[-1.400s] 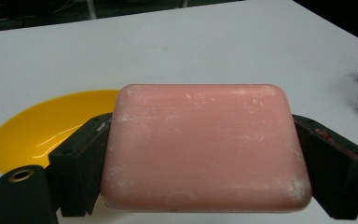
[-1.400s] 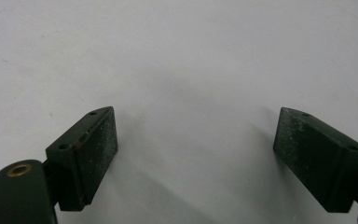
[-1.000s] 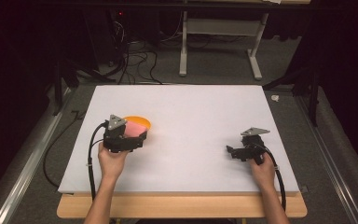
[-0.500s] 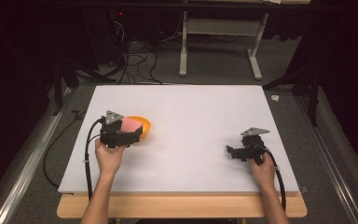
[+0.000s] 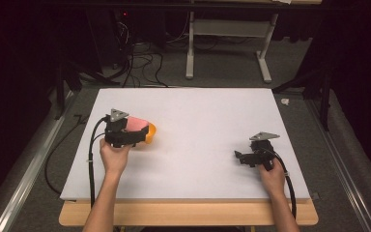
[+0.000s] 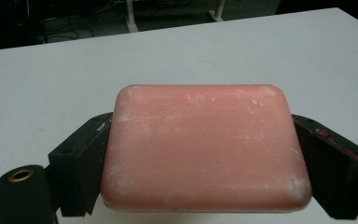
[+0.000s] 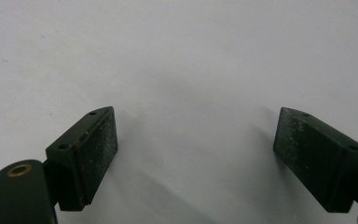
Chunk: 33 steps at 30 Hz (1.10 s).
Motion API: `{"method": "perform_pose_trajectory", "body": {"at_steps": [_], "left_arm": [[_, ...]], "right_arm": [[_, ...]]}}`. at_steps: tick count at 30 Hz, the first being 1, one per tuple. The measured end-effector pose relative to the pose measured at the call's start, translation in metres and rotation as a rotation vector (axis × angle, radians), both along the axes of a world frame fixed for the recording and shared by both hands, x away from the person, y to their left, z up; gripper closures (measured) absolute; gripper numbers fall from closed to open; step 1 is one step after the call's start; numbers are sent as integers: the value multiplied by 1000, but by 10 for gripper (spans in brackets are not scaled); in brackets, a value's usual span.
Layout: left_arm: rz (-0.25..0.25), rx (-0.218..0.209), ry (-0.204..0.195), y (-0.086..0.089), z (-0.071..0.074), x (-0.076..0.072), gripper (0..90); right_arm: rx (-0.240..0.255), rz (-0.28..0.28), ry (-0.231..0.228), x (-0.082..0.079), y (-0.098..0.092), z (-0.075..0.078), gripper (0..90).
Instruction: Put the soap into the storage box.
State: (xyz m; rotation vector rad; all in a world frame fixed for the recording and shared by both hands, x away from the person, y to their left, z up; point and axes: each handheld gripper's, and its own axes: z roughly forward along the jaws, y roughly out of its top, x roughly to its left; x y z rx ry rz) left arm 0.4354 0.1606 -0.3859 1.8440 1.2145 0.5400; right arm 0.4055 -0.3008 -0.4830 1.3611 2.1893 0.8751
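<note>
A pink bar of soap (image 6: 200, 154) with rounded corners sits between the two black jaws of my left gripper (image 6: 199, 135), which is shut on its short sides. In the high view the left gripper (image 5: 133, 131) holds the pink bar (image 5: 135, 123) at the left of the white table (image 5: 203, 111), right over an orange object (image 5: 149, 132) whose shape I cannot make out. My right gripper (image 5: 241, 157) rests low at the right of the table, pointing left. Its jaws stand wide apart with bare white table between them (image 7: 196, 140).
The table's wooden front edge (image 5: 188, 212) runs below both hands. Black cables (image 5: 91, 159) trail from each gripper toward the person. Beyond the far edge are a white desk frame (image 5: 232, 53) and loose cables on a dark floor.
The left gripper has shifted slightly up and away with the pink bar, so more pink now shows over the orange object. The right gripper has not moved.
</note>
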Motion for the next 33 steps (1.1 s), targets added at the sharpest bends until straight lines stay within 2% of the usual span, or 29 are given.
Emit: {"method": "perform_pose_trajectory", "body": {"at_steps": [7,12,17,25,28,33], "left_arm": [[3,19,18,-3,-2,9,138],[24,24,28,-4,-5,15,138],[48,37,57,-2,-12,24,138],[66,62,84,-4,-19,32,138],[76,92,95,-6,-22,36,138],[80,94,116,-8,-28,41,138]], "right_arm": [[0,0,0,0,0,0,143],[1,-1,0,0,0,0,143],[1,-1,0,0,0,0,143],[1,-1,0,0,0,0,143],[1,-1,0,0,0,0,143],[1,-1,0,0,0,0,143]]}}
